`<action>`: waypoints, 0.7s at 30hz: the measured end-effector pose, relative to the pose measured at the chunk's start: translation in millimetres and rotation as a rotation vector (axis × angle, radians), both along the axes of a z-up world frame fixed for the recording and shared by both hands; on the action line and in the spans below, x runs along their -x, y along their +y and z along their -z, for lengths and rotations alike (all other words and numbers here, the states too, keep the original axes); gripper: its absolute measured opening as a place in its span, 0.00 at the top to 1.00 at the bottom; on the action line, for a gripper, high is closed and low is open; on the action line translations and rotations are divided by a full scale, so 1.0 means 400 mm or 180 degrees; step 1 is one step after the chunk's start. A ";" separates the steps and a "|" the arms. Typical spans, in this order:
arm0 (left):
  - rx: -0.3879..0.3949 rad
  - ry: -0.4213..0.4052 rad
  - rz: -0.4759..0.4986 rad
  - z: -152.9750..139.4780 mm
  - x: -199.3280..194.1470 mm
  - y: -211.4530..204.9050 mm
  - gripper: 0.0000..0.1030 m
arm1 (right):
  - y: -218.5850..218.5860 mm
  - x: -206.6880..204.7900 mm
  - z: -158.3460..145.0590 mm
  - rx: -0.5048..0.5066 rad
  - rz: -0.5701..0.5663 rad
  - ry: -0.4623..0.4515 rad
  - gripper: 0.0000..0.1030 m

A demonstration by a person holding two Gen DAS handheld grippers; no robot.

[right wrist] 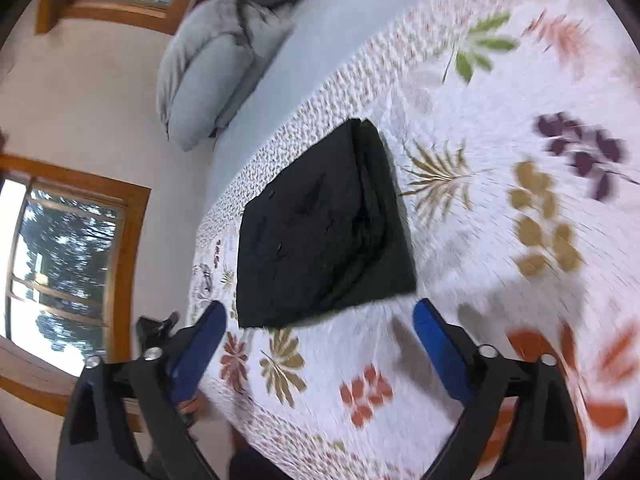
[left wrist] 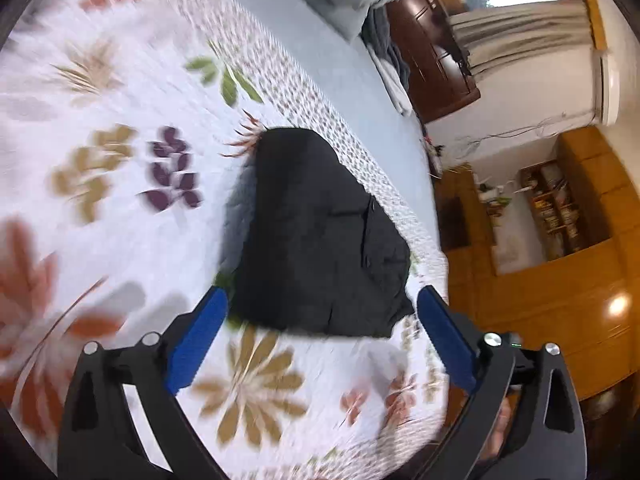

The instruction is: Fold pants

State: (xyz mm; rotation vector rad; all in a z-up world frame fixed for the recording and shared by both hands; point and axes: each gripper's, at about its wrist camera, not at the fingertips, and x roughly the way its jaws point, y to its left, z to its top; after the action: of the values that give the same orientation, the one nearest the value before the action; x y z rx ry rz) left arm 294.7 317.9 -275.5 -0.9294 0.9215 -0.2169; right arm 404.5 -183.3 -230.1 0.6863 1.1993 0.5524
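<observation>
The black pants (left wrist: 320,236) lie folded into a compact bundle on a white floral bedspread (left wrist: 120,208). In the right wrist view the pants (right wrist: 320,224) show as a squarish stack with layered edges on its right side. My left gripper (left wrist: 322,300) is open and empty, its blue pads on either side of the bundle's near edge and above it. My right gripper (right wrist: 320,312) is open and empty, just short of the bundle's near edge. Both views are motion-blurred.
Grey pillows (right wrist: 208,68) and a pale blue sheet (right wrist: 320,28) lie at the head of the bed. The bed edge (left wrist: 436,264) drops to a wooden floor (left wrist: 540,300). A dark wooden cabinet (left wrist: 432,48) and bookshelf (left wrist: 556,208) stand beyond. Windows (right wrist: 60,248) line the wall.
</observation>
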 end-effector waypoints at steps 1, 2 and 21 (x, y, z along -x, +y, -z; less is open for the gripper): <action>-0.0209 0.0002 -0.0012 -0.039 0.058 -0.016 0.03 | -0.007 0.037 -0.025 0.0088 0.0047 -0.0058 0.03; -0.0369 0.0018 -0.0020 -0.067 0.087 -0.038 0.03 | -0.017 0.093 -0.056 0.0259 0.0105 -0.0095 0.03; -0.2591 -0.0609 -0.0585 -0.626 0.697 -0.395 0.03 | 0.013 0.811 -0.506 0.1578 0.0284 -0.1362 0.04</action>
State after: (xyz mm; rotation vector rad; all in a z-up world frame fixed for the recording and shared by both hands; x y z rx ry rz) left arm 15.9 159.9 -25.2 -0.2255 0.6485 0.2196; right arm 80.1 -178.1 -27.9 0.1813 0.8478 0.2865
